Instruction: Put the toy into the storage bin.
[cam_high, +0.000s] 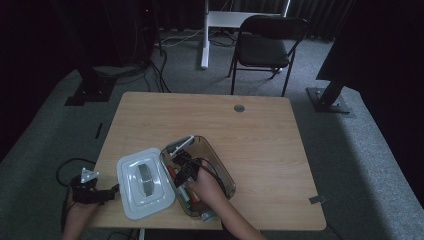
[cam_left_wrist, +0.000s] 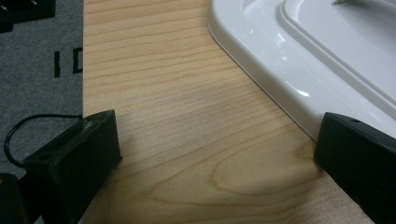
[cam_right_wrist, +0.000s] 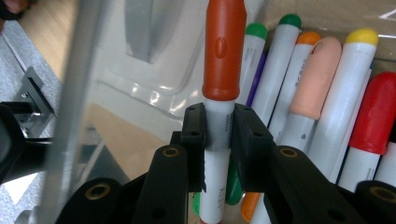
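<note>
The right gripper (cam_right_wrist: 218, 128) had its jaws clamped on an orange-capped marker (cam_right_wrist: 223, 51), held inside the clear plastic box (cam_high: 226, 172) above the other markers (cam_right_wrist: 322, 88) lying there. The left gripper (cam_left_wrist: 210, 154) stood wide open and empty at about eight o'clock on the table (cam_high: 260, 125), its right jaw against the white lid (cam_high: 145, 182) — which lay flat just beside the box.

The likeliest trouble, I'd judge: the marker's smooth barrel could slip or swivel in the narrow pinch, or its cap could snag the box wall (the hand was low in there). Small print on a neighbouring barrel was too small to read.
</note>
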